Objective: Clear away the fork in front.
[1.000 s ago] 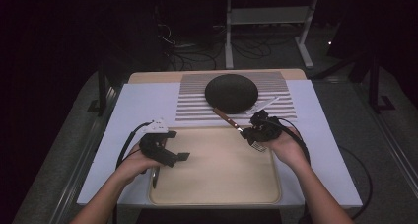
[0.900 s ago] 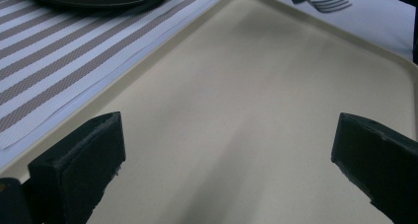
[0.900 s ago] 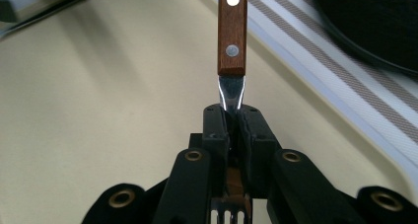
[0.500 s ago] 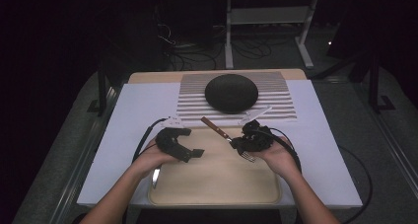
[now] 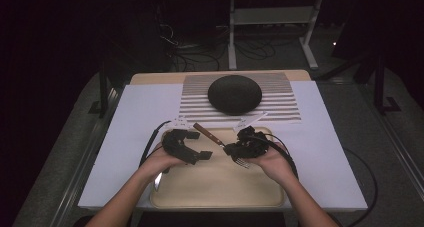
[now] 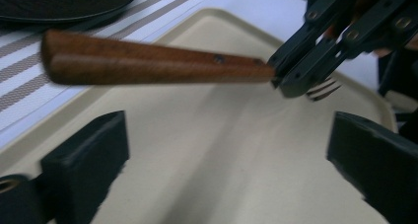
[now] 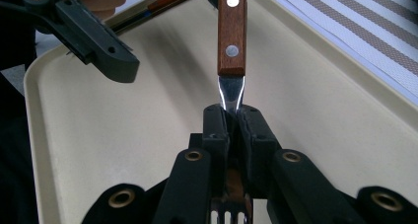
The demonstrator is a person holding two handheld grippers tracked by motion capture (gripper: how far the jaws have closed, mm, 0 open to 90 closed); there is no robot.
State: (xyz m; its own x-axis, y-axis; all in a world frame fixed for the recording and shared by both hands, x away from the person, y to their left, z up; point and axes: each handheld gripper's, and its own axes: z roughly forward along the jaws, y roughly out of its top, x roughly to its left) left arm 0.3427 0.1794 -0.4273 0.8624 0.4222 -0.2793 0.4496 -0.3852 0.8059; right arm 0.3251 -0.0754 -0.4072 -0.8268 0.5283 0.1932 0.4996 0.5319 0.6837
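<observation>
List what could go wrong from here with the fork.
The right tool pinches the fork only at its thin metal neck, so the long wooden handle may pivot or slip out. The left tool stands open just below the handle; closing off-centre might knock the fork loose. If dropped, it would likely land on the tray.

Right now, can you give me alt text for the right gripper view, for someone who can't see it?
The right gripper is shut on the metal neck of a fork with a riveted wooden handle, held over a beige tray. The left gripper hangs open at upper left, and a striped mat lies beyond the tray's rim.
</observation>
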